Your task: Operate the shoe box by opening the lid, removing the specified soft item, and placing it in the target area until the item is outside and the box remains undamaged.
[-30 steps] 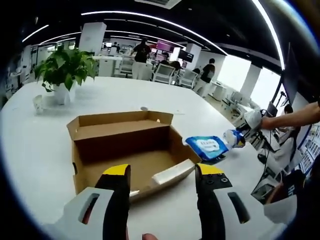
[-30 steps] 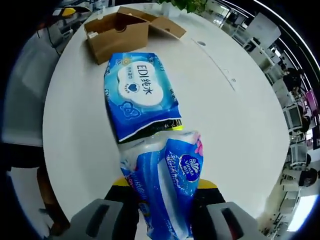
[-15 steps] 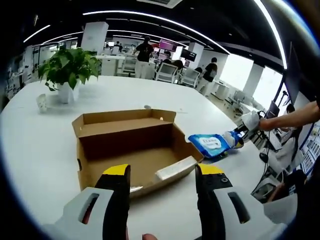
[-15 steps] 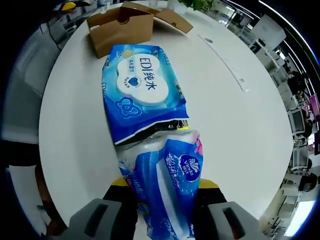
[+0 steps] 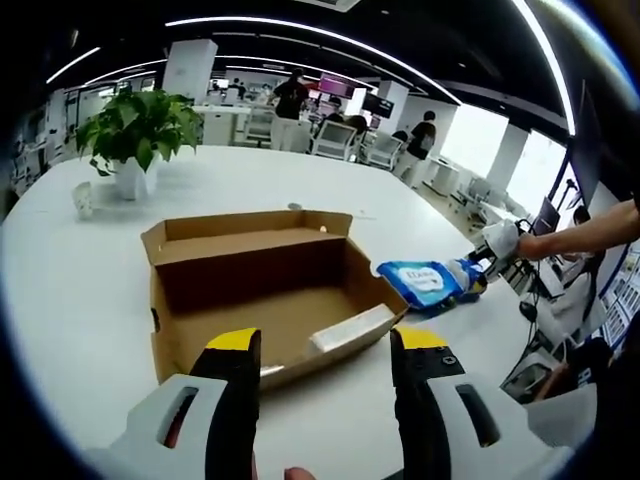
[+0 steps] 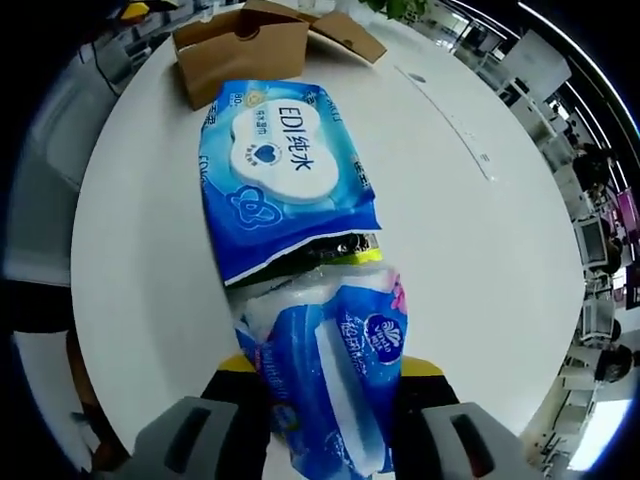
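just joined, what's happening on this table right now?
A person works two handheld grippers at a white table. The cardboard shoe box is open, with a white item inside near its front wall. The left gripper is open, hovering at that wall. The right gripper is shut on a blue-and-white soft pack, holding it beside the blue wipes pack that lies on the table outside the box.

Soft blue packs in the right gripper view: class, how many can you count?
2: the wipes pack lies flat on the white table; the tissue pack sits between the right gripper jaws, overlapping its near edge.
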The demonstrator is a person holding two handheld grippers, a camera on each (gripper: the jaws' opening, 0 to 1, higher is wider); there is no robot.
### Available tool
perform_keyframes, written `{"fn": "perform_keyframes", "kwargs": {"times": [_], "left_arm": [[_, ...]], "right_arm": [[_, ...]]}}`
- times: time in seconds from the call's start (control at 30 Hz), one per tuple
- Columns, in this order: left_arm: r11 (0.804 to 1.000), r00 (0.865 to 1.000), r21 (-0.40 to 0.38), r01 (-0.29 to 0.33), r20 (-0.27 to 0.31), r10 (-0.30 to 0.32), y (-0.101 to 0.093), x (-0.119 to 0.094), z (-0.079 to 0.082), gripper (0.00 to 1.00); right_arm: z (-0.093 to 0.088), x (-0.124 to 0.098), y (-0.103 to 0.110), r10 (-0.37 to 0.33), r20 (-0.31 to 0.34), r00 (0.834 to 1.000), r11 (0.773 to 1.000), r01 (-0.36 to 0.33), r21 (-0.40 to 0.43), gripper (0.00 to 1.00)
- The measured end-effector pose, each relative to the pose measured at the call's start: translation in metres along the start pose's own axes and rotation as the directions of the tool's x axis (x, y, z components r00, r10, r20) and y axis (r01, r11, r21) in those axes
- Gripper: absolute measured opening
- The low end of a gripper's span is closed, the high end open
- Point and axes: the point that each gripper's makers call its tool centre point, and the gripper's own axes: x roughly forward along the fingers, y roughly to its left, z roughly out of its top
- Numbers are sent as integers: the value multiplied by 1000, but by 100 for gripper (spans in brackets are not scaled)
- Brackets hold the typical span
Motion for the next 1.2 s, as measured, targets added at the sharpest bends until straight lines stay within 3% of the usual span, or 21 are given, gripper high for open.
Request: {"fn": "perform_keyframes", "kwargs": {"times": [0.53, 1.2], "left_arm": [[1000, 1000, -1, 17, -1, -17, 3, -13, -7, 52], [998, 997, -6, 60, 39, -60, 7, -28, -6, 52]], "right_arm": [[7, -7, 1, -62, -19, 998, 992, 60, -108, 46], [12, -36, 6, -109, -57, 992, 991, 103, -87, 45]]}}
